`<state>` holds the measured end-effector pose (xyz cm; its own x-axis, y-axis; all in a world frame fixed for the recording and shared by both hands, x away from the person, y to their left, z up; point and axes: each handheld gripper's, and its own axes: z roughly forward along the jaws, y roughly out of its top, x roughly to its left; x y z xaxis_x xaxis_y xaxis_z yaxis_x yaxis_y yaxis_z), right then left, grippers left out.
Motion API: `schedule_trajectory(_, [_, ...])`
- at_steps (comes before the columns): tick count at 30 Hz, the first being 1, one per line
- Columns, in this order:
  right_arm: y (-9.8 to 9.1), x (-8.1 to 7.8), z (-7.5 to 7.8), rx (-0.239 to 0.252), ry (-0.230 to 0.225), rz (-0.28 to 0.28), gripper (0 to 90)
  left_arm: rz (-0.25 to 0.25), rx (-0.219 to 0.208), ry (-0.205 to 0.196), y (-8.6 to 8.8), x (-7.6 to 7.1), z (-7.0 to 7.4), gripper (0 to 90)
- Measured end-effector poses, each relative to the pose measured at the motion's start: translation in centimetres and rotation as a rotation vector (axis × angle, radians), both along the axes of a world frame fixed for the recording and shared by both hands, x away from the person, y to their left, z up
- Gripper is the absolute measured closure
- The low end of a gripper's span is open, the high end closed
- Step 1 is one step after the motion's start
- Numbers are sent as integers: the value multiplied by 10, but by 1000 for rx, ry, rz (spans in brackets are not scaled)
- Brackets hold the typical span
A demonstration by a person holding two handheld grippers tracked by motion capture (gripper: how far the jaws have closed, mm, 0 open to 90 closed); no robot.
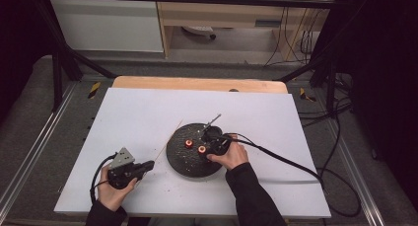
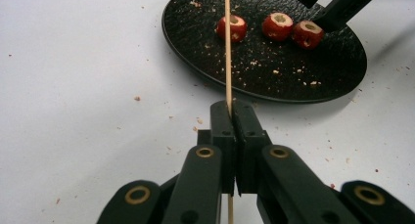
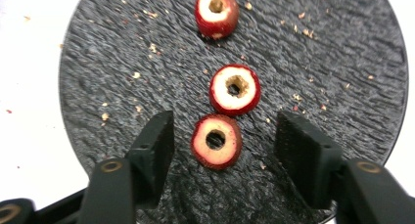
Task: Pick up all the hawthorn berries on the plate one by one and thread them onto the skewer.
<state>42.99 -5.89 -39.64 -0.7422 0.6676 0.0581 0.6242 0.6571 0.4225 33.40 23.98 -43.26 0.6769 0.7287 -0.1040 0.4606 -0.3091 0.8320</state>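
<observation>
3 cored fruits, 1 skewer, 1 plate.

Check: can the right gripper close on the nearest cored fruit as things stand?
Probably yes. The right gripper is open with a jaw on either side of the nearest cored fruit on the black plate, and nothing sits between them.
</observation>
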Motion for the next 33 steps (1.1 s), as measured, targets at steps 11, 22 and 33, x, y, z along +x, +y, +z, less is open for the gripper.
schedule_trajectory(11, [2, 8, -6, 2, 97, -41, 569, -3, 7, 4, -1, 0, 0, 881])
schedule_trajectory(22, [3, 12, -9, -9, 135, -51, 619, -9, 12, 3, -2, -1, 0, 881])
schedule_trajectory(33, [-4, 2, 7, 44, 86, -40, 623, -19, 13, -1, -6, -2, 1, 881])
